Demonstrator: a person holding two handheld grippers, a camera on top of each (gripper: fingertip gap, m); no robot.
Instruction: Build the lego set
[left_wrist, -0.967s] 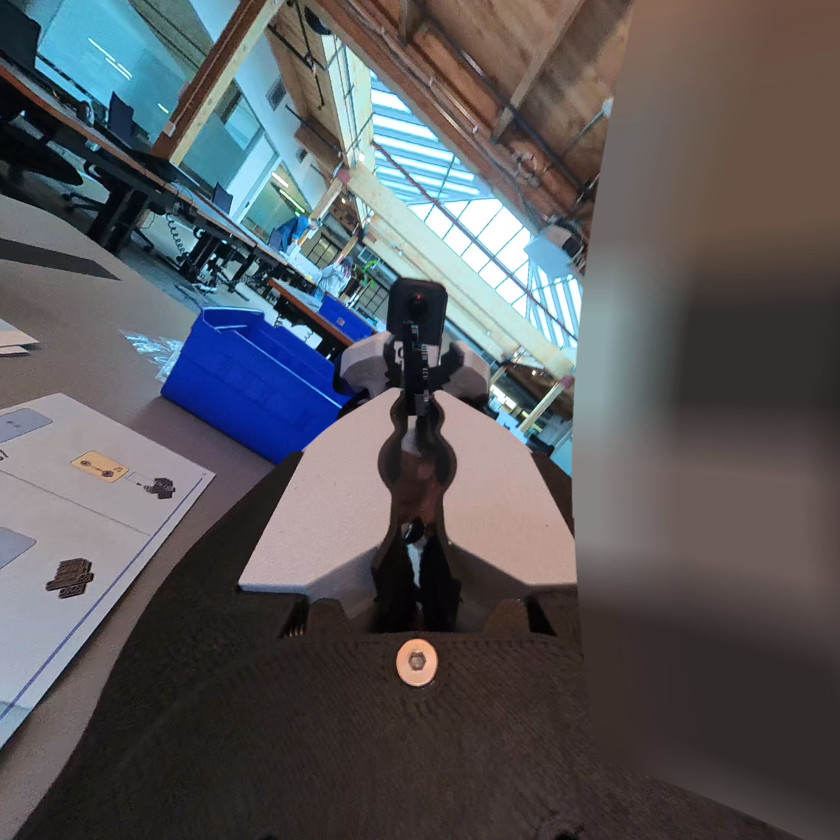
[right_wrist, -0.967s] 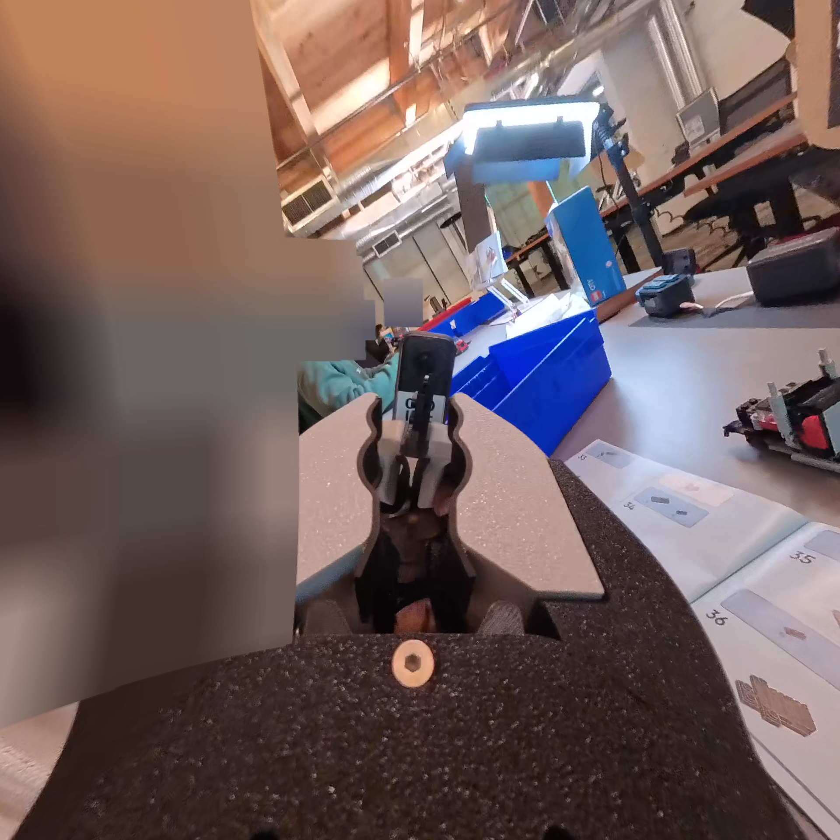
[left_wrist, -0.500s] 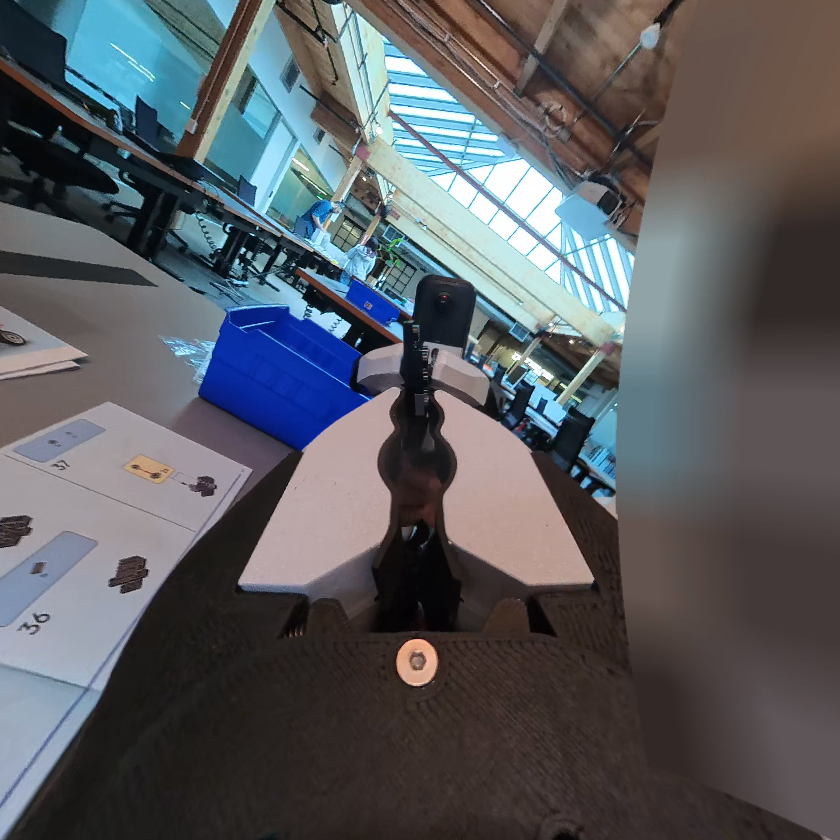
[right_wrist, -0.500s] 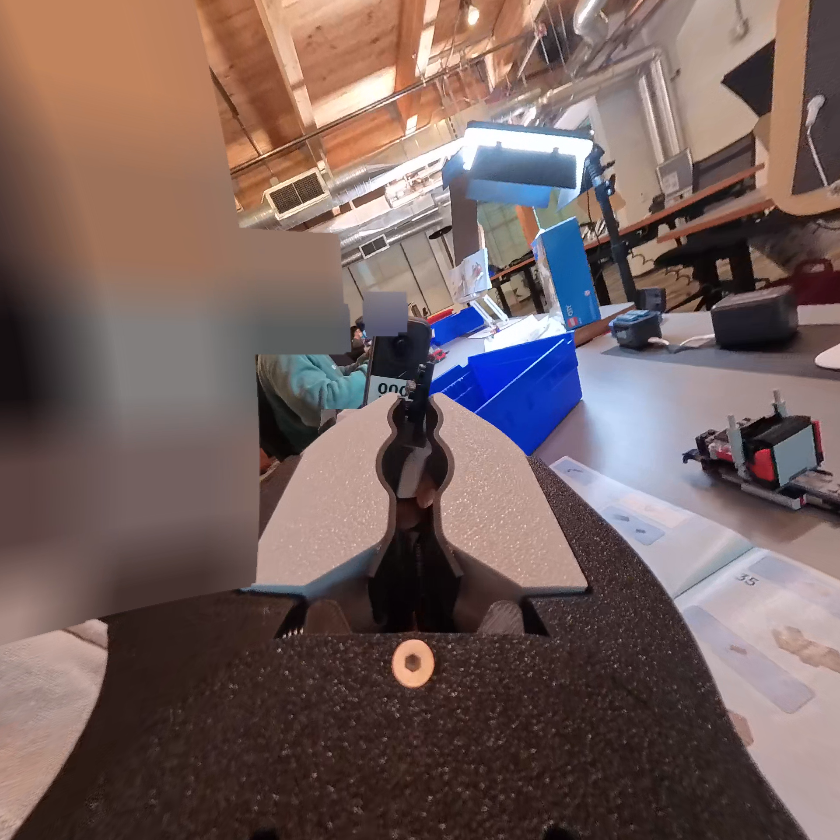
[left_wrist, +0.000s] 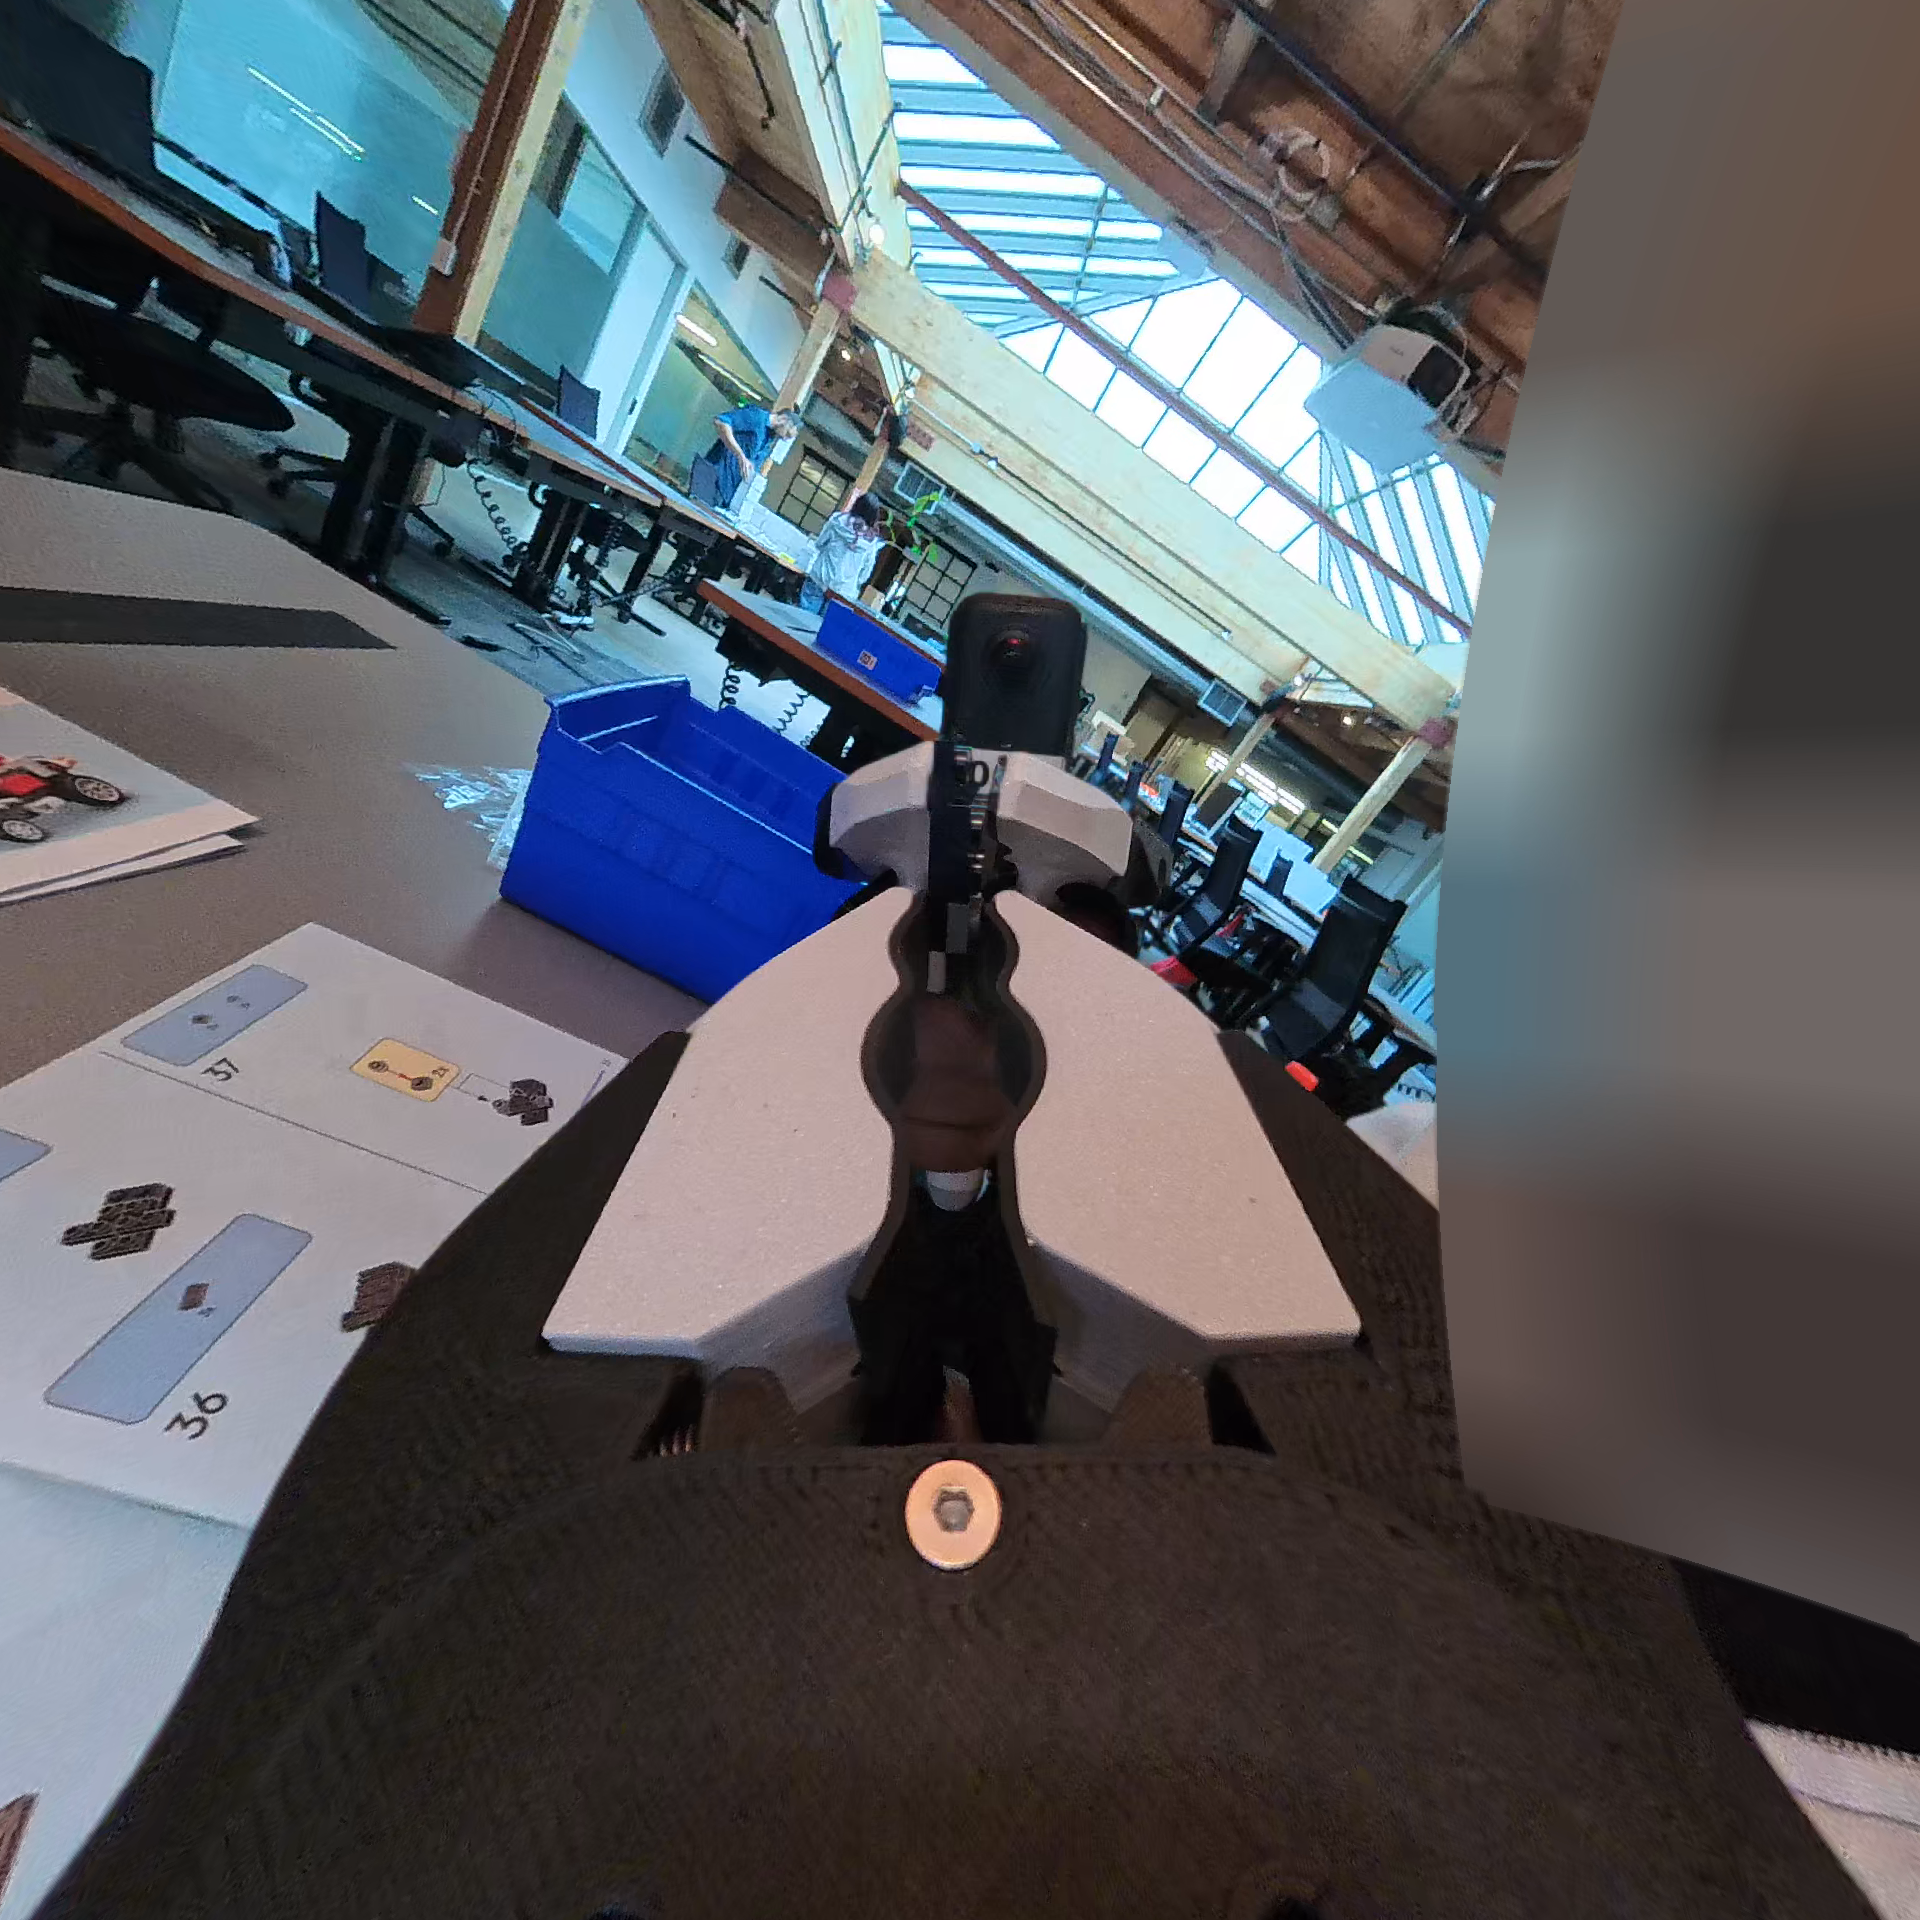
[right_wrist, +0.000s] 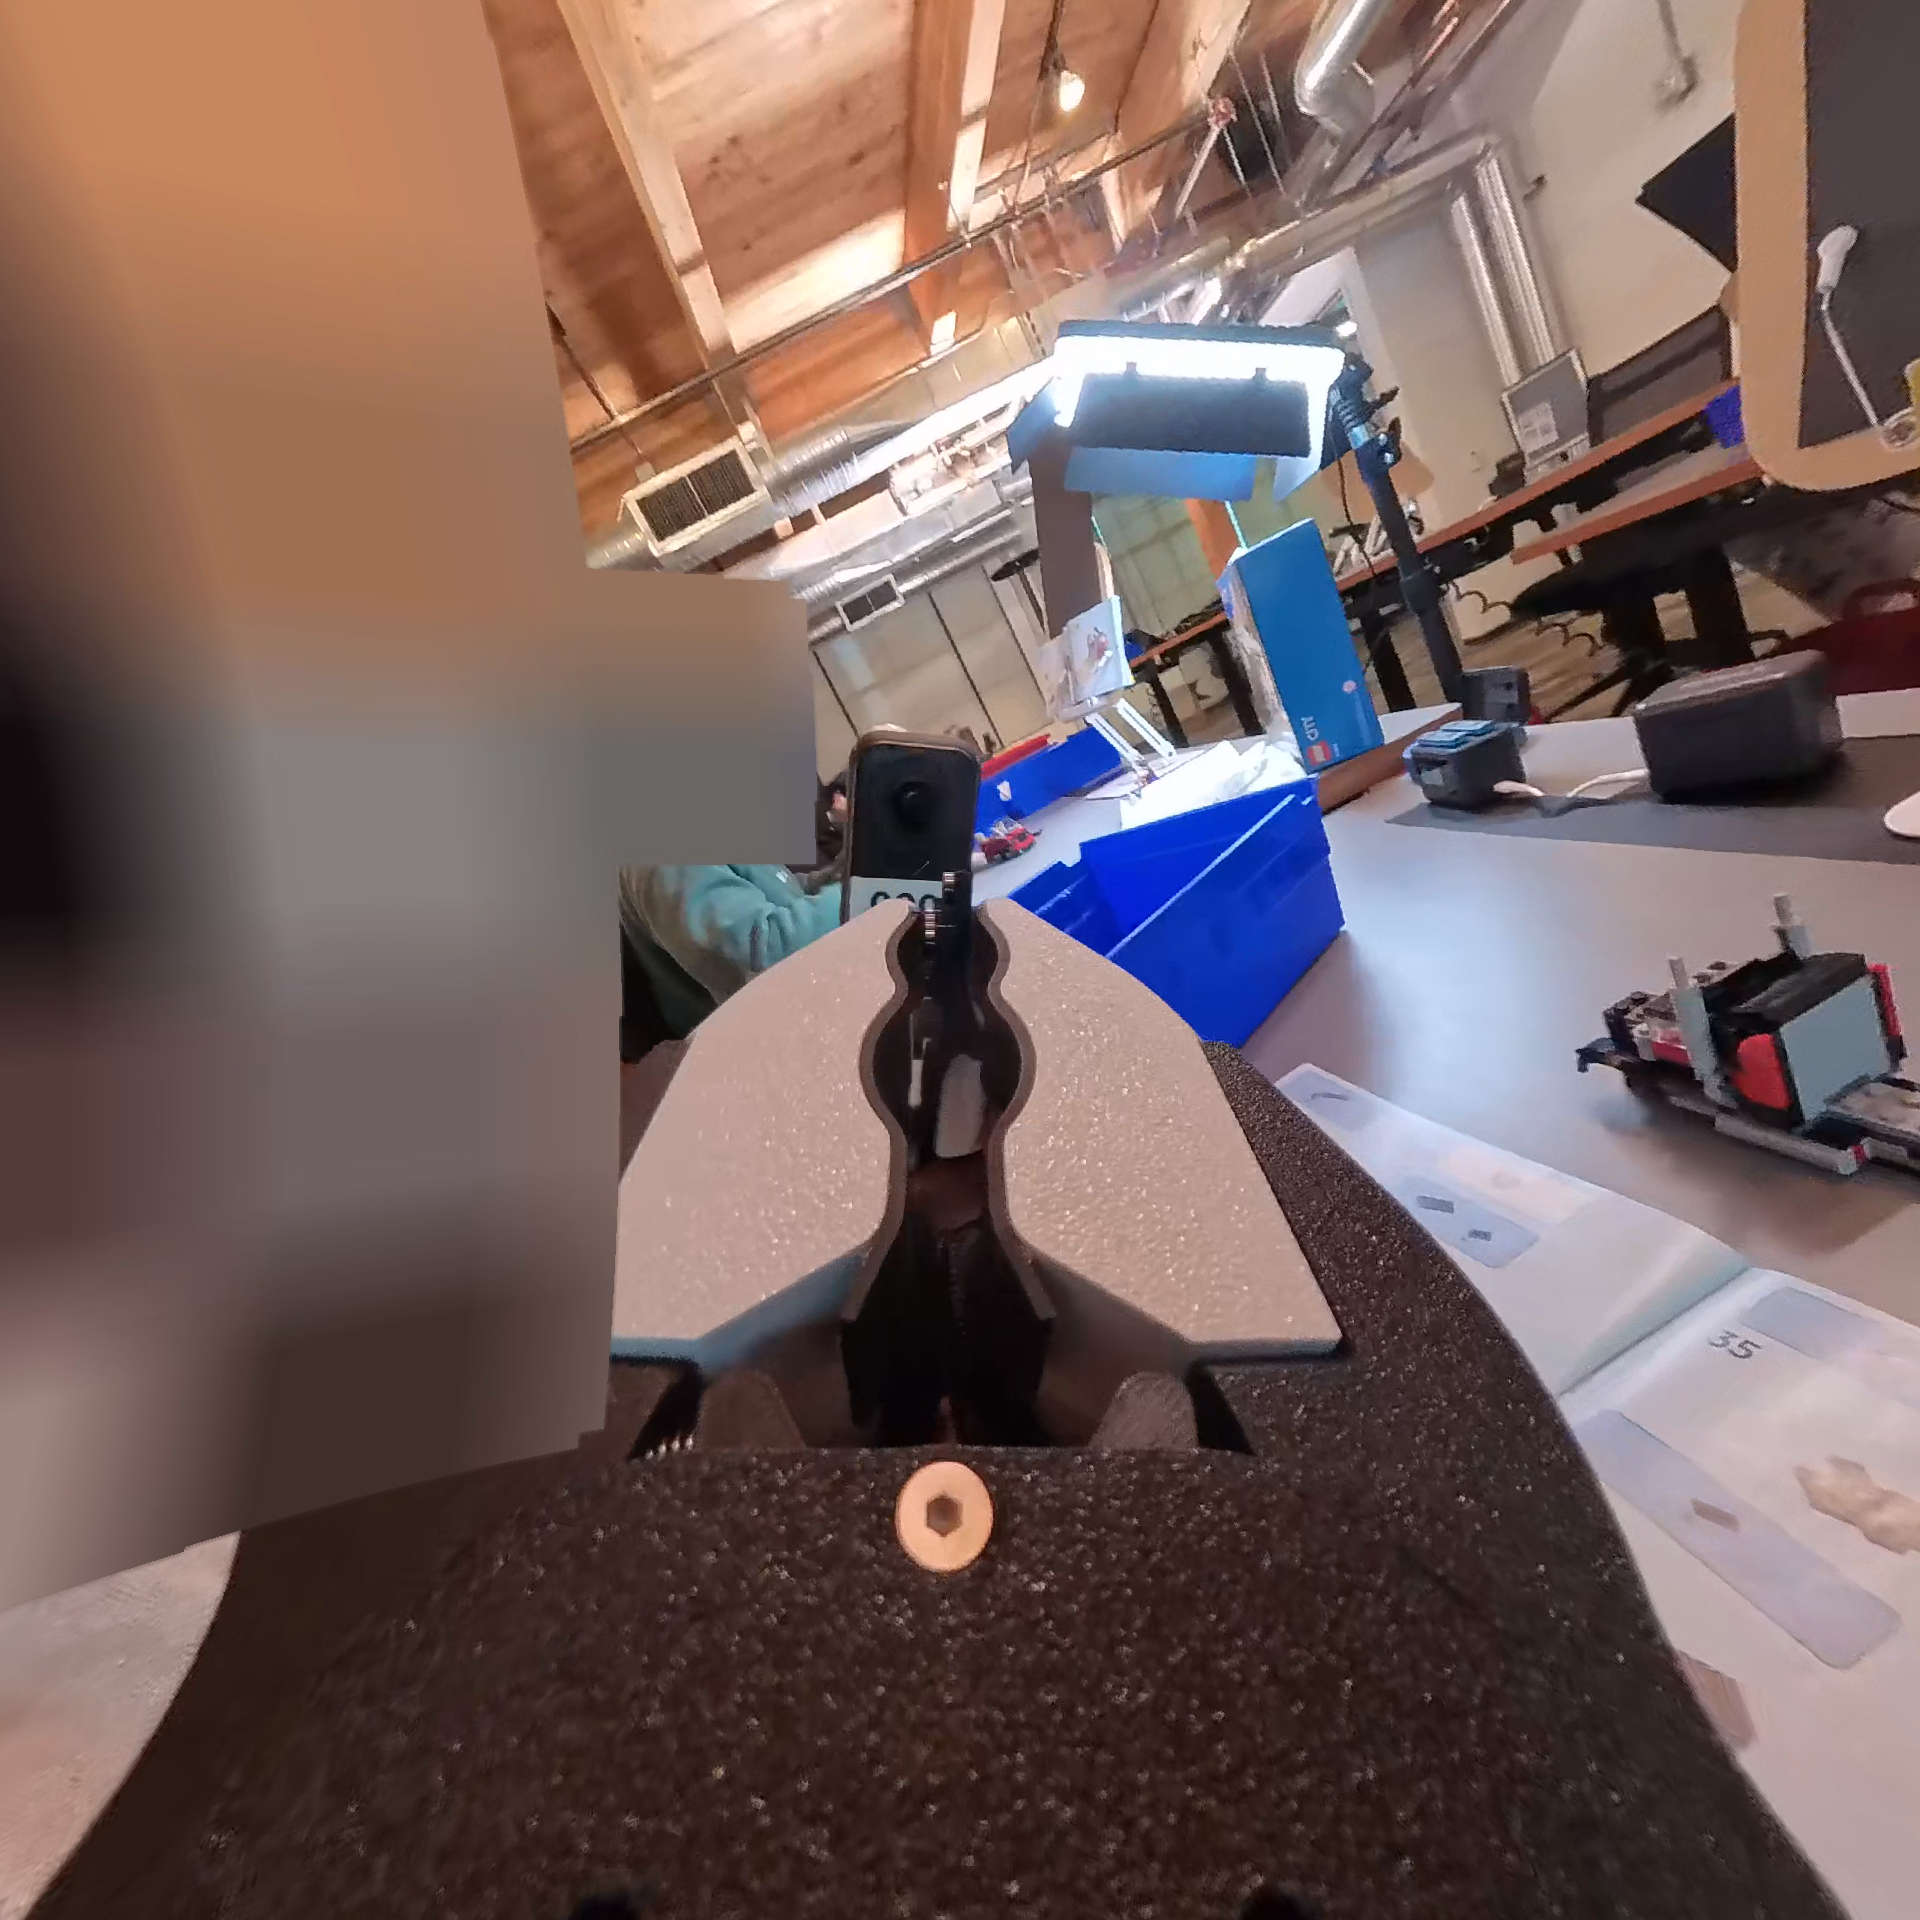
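My left gripper (left_wrist: 956, 902) and right gripper (right_wrist: 945, 906) point at each other, tip to tip, above the table. Both have their jaws closed on a thin black Lego piece (left_wrist: 964, 831), which also shows in the right wrist view (right_wrist: 948, 920). In the left wrist view the right gripper (left_wrist: 977, 831) faces me just beyond my tips, with its camera above it. A part-built Lego vehicle (right_wrist: 1766, 1049) in black, red and grey stands on the table to the right. The open instruction booklet (left_wrist: 260, 1143) lies under the grippers and also shows in the right wrist view (right_wrist: 1662, 1351).
A blue bin (left_wrist: 675, 831) stands on the grey table (left_wrist: 312, 748) behind the booklet; it also shows in the right wrist view (right_wrist: 1216, 935). A second booklet (left_wrist: 83, 821) lies far left. A light panel on a stand (right_wrist: 1195, 405) and black devices (right_wrist: 1735, 727) sit at the back right. The part-built Lego vehicle (right_wrist: 1766, 1049) is about equally far from each gripper, around 25 centimetres.
The right gripper's jaws, apart a second ago, have closed on the black piece. Both views have swung, bringing more of the booklet and the vehicle into sight.
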